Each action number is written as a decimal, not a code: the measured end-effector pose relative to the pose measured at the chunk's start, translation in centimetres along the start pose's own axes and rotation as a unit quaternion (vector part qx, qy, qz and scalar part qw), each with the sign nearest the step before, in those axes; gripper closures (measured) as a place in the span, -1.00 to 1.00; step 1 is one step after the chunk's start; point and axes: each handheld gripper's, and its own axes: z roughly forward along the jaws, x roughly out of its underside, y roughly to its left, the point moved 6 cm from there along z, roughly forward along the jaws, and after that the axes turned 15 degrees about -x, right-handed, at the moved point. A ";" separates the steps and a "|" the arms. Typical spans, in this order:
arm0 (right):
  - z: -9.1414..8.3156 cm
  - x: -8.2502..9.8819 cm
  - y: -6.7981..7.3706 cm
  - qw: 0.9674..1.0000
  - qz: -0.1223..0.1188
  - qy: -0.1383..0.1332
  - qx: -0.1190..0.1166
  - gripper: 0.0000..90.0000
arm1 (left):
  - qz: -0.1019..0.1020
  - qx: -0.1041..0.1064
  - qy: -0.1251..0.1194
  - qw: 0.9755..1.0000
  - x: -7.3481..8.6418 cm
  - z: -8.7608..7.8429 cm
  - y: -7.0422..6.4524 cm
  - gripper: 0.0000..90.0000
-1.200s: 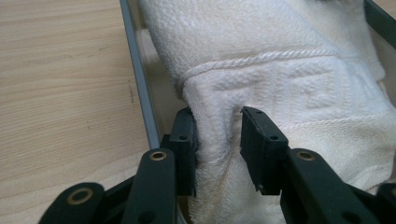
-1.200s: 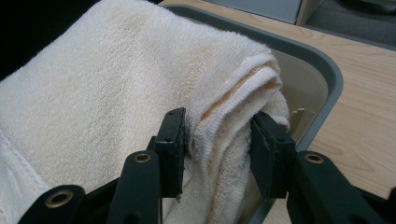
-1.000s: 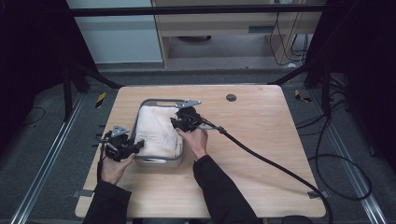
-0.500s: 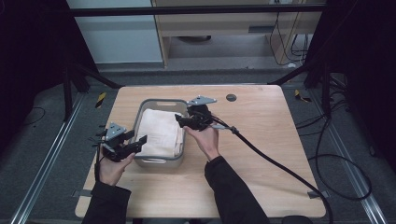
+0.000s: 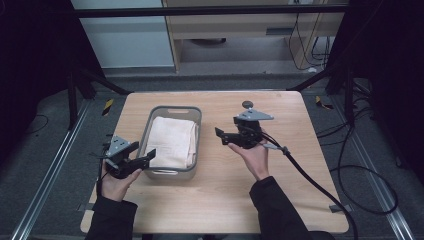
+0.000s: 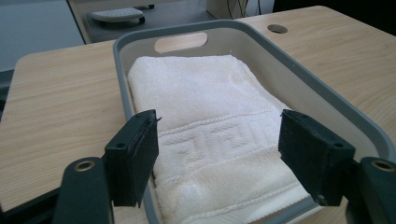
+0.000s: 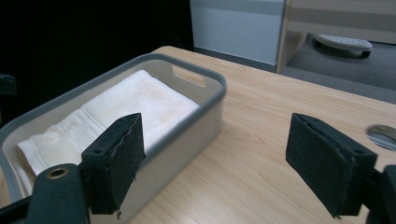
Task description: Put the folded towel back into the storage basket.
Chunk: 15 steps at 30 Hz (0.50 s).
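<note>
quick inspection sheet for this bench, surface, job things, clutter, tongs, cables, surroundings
surface: light wooden table, round cable hole at its far edge
job's things: folded white towel lying flat inside the grey plastic basket
clutter: nothing seen
grippers: left tongs by the basket's near left corner, right tongs to the basket's right; both have just been opening, nothing between the jaws
cables: black cable trails from the right tongs across the table
surroundings: grey floor, metal rails, loose floor cables at the right
</note>
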 end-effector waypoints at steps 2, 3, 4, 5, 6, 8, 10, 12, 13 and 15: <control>-1.3 0.7 -0.6 1.000 0.004 0.000 0.005 -0.62 | -0.006 0.000 -0.006 1.000 0.1 -0.1 0.3 -0.44; -2.0 1.1 -0.9 1.000 0.005 0.000 0.006 -0.62 | -0.004 -0.002 -0.008 1.000 0.2 -0.3 0.4 -0.45; -2.6 1.5 -1.2 1.000 0.007 -0.001 0.008 -0.63 | -0.004 -0.004 -0.010 1.000 0.3 -0.4 0.5 -0.46; -3.9 2.4 -1.7 1.000 0.016 -0.002 0.011 -0.64 | -0.004 -0.005 -0.011 1.000 0.4 -0.5 0.7 -0.48; -3.9 2.4 -1.7 1.000 0.016 -0.002 0.011 -0.64 | -0.006 -0.006 -0.013 1.000 0.5 -0.6 0.8 -0.48; -5.0 3.4 -2.3 1.000 0.021 -0.002 0.015 -0.65 | -0.009 -0.007 -0.017 1.000 0.8 -0.9 1.1 -0.48; -6.0 4.4 -2.8 1.000 0.022 0.003 0.018 -0.65 | -0.009 -0.010 -0.020 1.000 1.1 -1.2 1.5 -0.50; -7.0 5.5 -3.3 0.999 0.020 0.010 0.022 -0.62 | -0.015 -0.011 -0.021 1.000 1.6 -1.4 1.9 -0.50; -7.4 6.0 -3.6 0.999 0.023 0.012 0.024 -0.62 | -0.017 -0.010 -0.021 1.000 1.8 -1.4 2.1 -0.50; -8.4 7.0 -4.1 0.999 0.029 0.013 0.028 -0.60 | -0.020 -0.012 -0.019 1.000 2.3 -1.6 2.5 -0.50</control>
